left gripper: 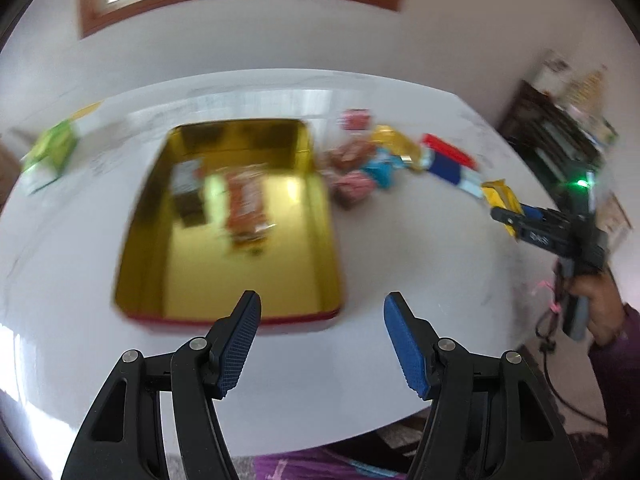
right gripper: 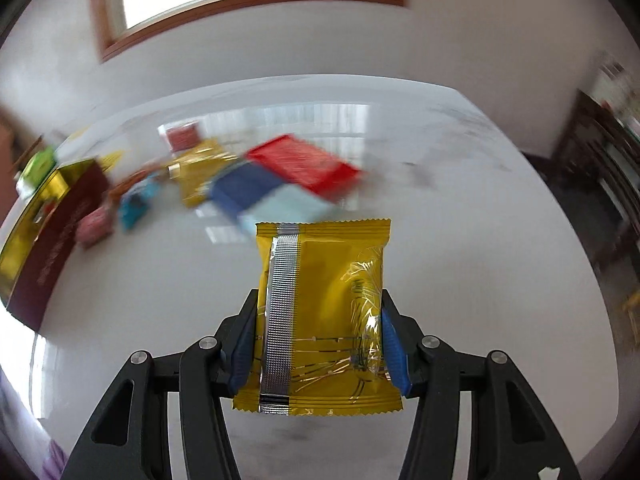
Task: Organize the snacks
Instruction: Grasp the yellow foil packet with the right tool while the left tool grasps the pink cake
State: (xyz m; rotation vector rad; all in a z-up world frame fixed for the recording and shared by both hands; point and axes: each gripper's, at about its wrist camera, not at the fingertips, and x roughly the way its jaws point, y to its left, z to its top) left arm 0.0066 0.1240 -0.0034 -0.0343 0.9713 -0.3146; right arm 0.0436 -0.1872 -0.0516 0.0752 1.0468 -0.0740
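- One yellow packet (right gripper: 320, 312) is pinched flat between the pads (right gripper: 394, 348) of the right gripper (right gripper: 318, 344), seam side up, held above the desk (right gripper: 460, 240) and clear of it.
- Its foil is slick and the contents probably crush easily, so I would keep the squeeze light and steady, just enough that it does not slide out.
- Left gripper (left gripper: 322, 340) is spread wide and holds nothing; it hangs just before the near rim of the tin (left gripper: 240, 312).
- That tin, gold inside and dark red outside, lies to the left of the packet, and two snacks already lie on its floor: an orange pack (left gripper: 246, 208) and a darker one (left gripper: 188, 192) beside it.
- Loose snacks (left gripper: 372, 168) are heaped on the desk between the tin and the right gripper, among them a red box (right gripper: 304, 168) and a blue one (right gripper: 244, 190).
- Judged from this, the step in hand is carrying the packet over to the tin.
- To do it well: lift over the heap rather than through it, clear the tin's wall, and lower to the bare gold floor right of the orange pack.
- Lay it flat and parallel to the others, then let go low so it does not bounce or tip.
- Both views are blurred, so smaller labels cannot be read.
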